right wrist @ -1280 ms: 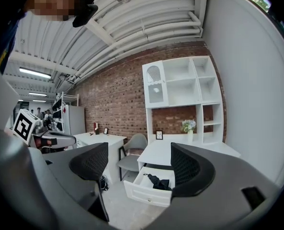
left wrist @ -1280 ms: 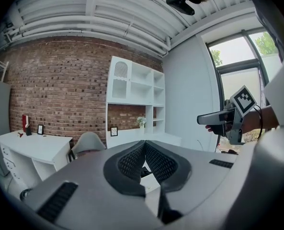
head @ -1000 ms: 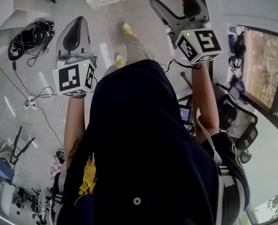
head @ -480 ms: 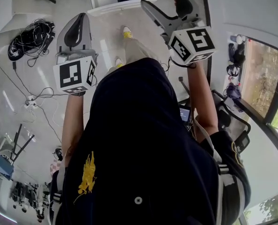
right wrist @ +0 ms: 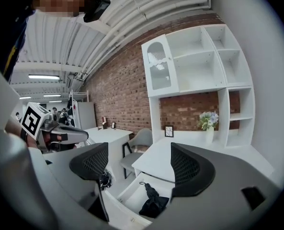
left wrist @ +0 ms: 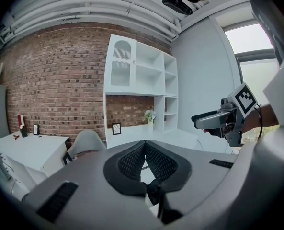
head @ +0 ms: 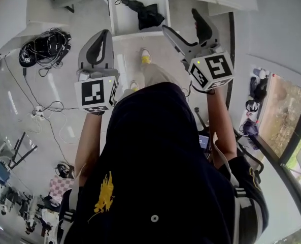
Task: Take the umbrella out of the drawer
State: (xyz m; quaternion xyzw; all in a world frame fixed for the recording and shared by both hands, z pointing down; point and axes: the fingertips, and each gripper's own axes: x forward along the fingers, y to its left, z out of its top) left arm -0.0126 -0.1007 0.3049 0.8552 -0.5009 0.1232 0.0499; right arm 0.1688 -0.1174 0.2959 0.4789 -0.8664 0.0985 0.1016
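Umbrella (head: 146, 14) lies in the open drawer (head: 121, 23), long axis roughly ten-to-four in the head view. It sits at eleven o'clock from the released right gripper (head: 183, 24), which appears nearer. Left gripper (head: 100, 34) is clenched on nothing.

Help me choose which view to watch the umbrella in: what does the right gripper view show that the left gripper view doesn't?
Only the right gripper view: the open drawer with the black umbrella lying in it, seen between the parted jaws of the right gripper. Only the left gripper view: the left gripper, jaws closed together, empty. Both: the brick wall and white shelf unit.
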